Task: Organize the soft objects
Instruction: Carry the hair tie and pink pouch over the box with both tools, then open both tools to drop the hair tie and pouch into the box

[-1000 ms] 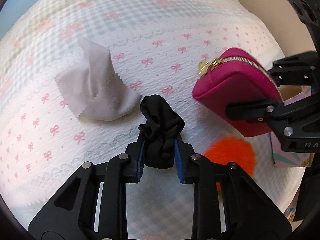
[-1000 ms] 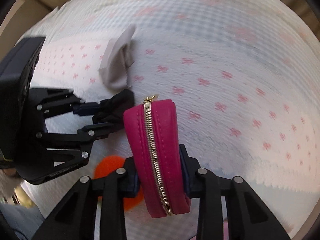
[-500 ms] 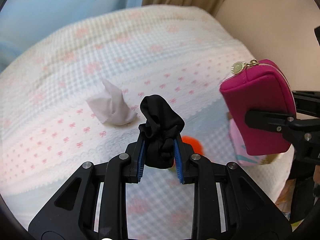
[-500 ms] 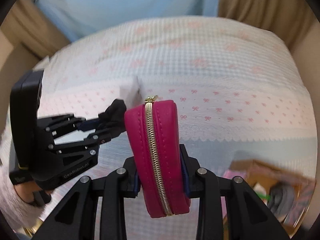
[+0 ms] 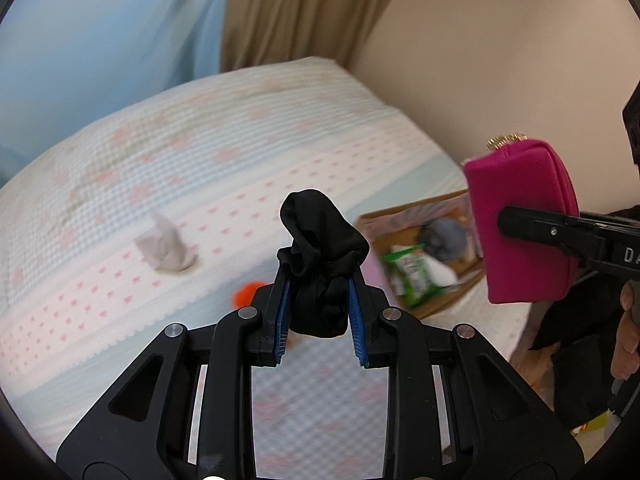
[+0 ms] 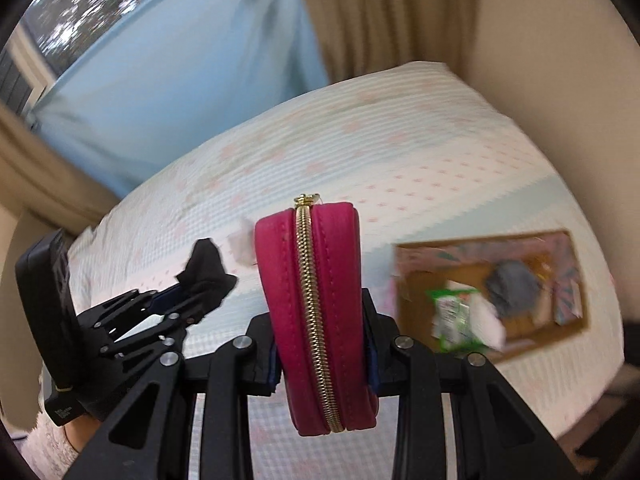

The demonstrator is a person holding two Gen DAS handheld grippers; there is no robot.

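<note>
Blur softens the bed [image 5: 224, 128] and the box [image 6: 490, 300] at its right edge; the box holds a green packet [image 6: 450, 316] and grey fabric [image 6: 510, 284], other contents unreadable. The left gripper [image 5: 319, 292] clamps a black cloth [image 5: 320, 236] above the bed. The right gripper [image 6: 322, 344] clamps a pink pouch [image 6: 316, 320], zipper upward. A pale cloth [image 5: 166, 250] lies far left.

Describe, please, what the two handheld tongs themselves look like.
Both tongs, left and right, are matte black linkage frames with silver pivot screws and blue finger pads. The right one carries white lettering starting "DA". A boxy black body sits behind the left tongs, above a pale fuzzy sleeve.
</note>
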